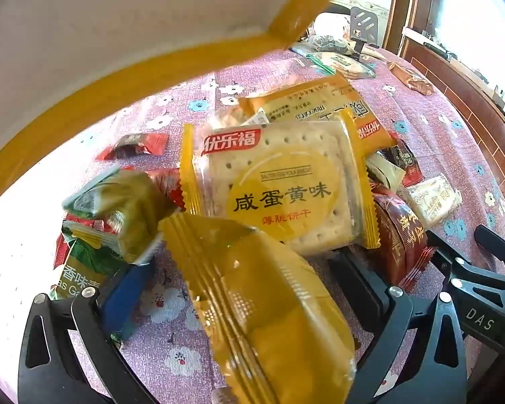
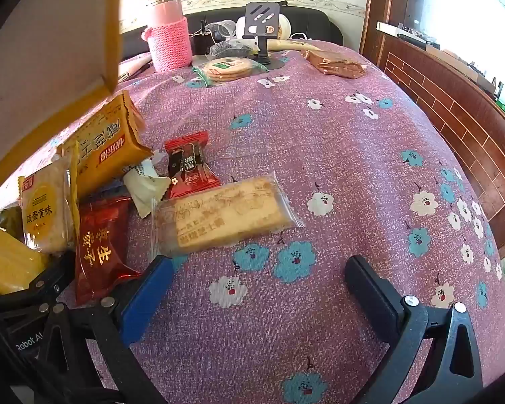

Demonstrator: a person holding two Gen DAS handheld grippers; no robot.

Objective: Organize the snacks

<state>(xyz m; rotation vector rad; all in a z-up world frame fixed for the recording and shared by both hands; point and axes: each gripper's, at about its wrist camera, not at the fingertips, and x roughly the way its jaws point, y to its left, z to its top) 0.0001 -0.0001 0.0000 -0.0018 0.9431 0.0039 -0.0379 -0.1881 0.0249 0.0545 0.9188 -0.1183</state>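
From the left wrist, the left gripper (image 1: 239, 289) stood wide open over a heap of snack packets; a yellow packet (image 1: 266, 303) lay between its jaws, seemingly ungripped. The next move was probably closing on it.

From the right wrist, the right gripper (image 2: 259, 289) gaped empty above the flowered cloth (image 2: 353, 155) on the bench, a biscuit bar (image 2: 225, 215) just ahead. A pink flask (image 2: 169, 33) stood far back, beside a wooden wall.

R claw (image 2: 259, 282) wide open, nothing btwn jaws, over floral desk (image 2: 353, 168). Clear biscuit pack (image 2: 222, 215) just above it; snack pile (image 2: 94, 195) at left; pink flask (image 2: 168, 33) top.
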